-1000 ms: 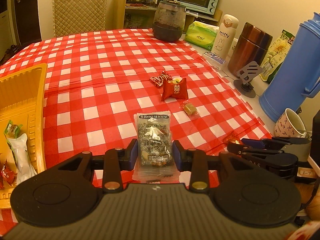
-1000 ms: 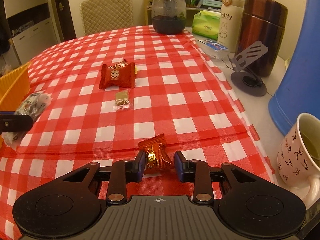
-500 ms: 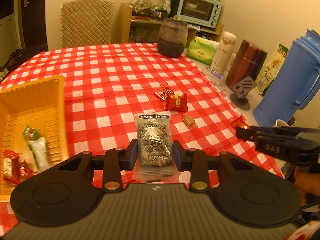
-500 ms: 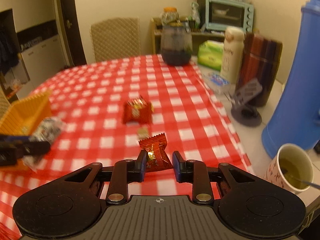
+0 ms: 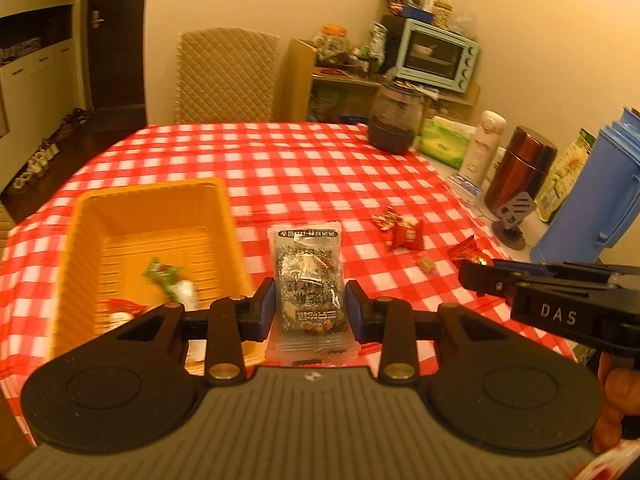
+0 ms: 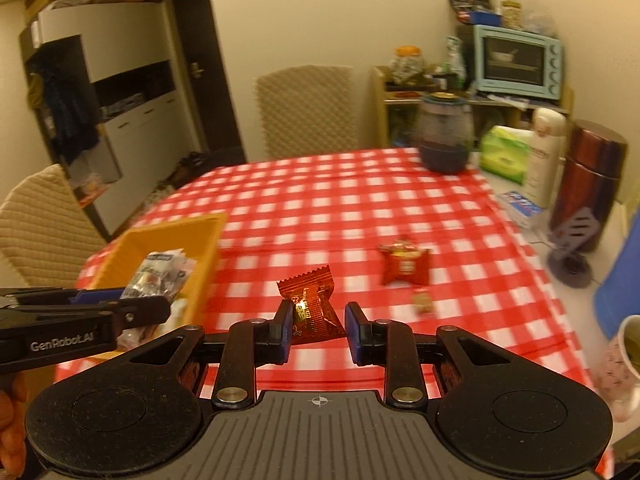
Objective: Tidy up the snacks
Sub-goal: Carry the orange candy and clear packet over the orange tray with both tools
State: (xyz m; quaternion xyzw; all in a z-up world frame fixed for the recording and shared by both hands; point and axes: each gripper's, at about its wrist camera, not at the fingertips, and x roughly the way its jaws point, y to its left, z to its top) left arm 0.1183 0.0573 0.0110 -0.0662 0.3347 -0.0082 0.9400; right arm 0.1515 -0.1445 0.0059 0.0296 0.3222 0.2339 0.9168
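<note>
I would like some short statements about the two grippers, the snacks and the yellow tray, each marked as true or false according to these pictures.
1. The left gripper holds a clear packet of dark snacks. True.
2. The right gripper holds nothing. False: it holds an orange-red candy wrapper.
3. The yellow tray already contains some snacks. True: a green-wrapped snack lies inside.
4. All snacks are off the tablecloth. False: a red packet and a small wrapped candy lie on the checked tablecloth.
5. The blue jug lies on its side. False: it stands upright.
</note>
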